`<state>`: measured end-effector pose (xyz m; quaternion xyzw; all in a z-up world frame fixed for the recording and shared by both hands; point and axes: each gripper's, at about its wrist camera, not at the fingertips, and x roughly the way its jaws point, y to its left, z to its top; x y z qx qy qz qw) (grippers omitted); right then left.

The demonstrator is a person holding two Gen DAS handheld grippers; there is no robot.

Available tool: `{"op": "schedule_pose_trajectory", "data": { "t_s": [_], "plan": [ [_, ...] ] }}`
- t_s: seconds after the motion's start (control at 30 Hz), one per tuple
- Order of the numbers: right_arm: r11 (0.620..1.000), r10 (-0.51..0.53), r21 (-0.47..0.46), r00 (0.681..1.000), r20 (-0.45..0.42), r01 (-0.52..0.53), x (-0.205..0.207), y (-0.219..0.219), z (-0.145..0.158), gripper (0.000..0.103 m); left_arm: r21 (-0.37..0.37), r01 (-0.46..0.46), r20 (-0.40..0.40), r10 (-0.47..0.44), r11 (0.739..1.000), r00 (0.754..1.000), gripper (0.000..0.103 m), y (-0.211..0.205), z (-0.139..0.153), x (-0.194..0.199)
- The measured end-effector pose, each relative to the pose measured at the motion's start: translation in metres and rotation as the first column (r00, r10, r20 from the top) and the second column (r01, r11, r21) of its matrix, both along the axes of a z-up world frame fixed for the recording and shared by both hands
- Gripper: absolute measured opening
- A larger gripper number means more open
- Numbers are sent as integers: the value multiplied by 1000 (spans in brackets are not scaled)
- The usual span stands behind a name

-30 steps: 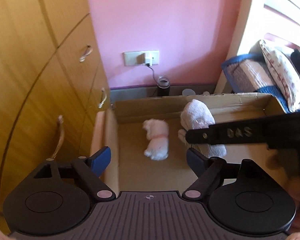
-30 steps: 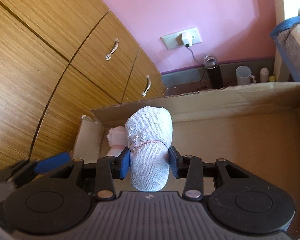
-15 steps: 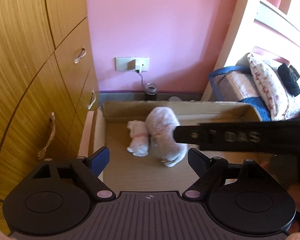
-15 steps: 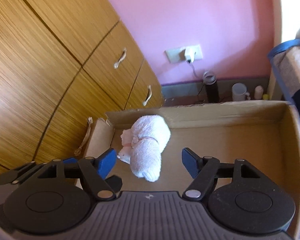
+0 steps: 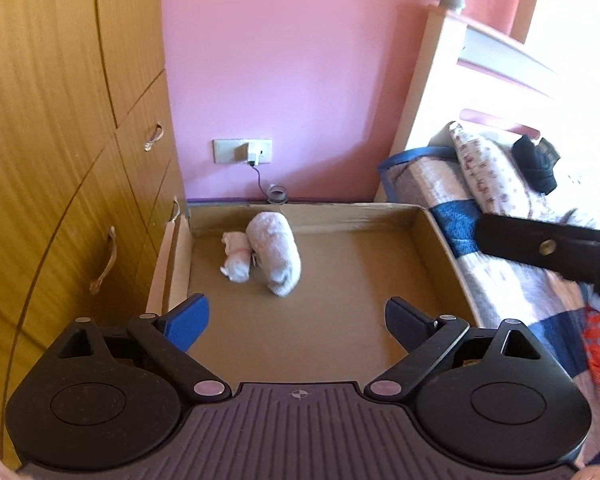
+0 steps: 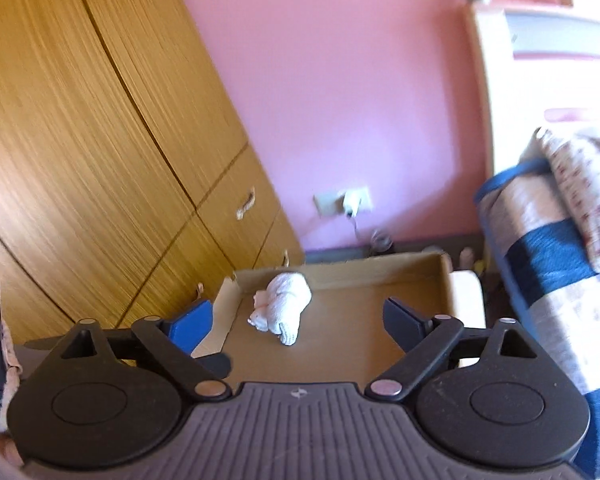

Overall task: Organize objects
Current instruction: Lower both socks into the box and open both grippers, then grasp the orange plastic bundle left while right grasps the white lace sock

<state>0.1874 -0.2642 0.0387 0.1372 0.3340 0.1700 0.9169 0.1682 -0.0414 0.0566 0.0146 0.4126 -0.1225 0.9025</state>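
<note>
A shallow cardboard box (image 5: 436, 236) (image 6: 440, 276) lies on the floor between wardrobe and bed. Two rolled white cloths rest side by side at its far left: a large roll (image 5: 276, 252) (image 6: 290, 306) and a small roll with a pink band (image 5: 236, 258) (image 6: 260, 304). My left gripper (image 5: 296, 320) hovers above the box's near part, its jaws still opening with nothing between them. My right gripper (image 6: 296, 320) is raised well back from the rolls, its jaws opening wide and empty. Part of the right gripper's black body crosses the left wrist view's right side over the bed.
A wooden wardrobe with drawers (image 5: 72, 160) runs along the left. The pink wall holds a socket with a plugged charger (image 5: 252, 152), and a dark jar (image 5: 278, 193) stands below. A bed with quilt and pillow (image 5: 496, 184) borders the box's right side.
My right gripper let go of the large roll, leaving it beside the small one, then opened wide and pulled up and back. My left gripper also rose, backed away and opened further.
</note>
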Motion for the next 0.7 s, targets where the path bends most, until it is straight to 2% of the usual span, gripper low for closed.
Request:
{"op": "schedule_pose_trajectory", "data": {
  "t_s": [0.17,0.27,0.37,0.47,0.6,0.7],
  "plan": [
    [999,-31,-7,998,49,31,-57,-20,5,99,0,-39,33,39,999,999,102,21,13,-61],
    [997,-36,-68,996,80,41,-98,-19,-3,102,22,-75,45,74,997,996,103,38,8,-103],
    [993,-2,-118,997,73,11,-136,-11,-28,101,76,-124,52,120,989,991,102,55,-11,-145],
    [980,66,-191,997,26,-60,-157,1,-57,99,124,-138,23,137,983,990,101,67,-45,-179],
    [969,81,-233,996,-27,-85,-166,11,-90,94,195,-134,-9,138,972,990,99,72,-82,-200],
    [955,102,-276,994,-47,-111,-166,20,-103,88,214,-132,-20,139,968,990,97,73,-99,-201]
  ]
}}
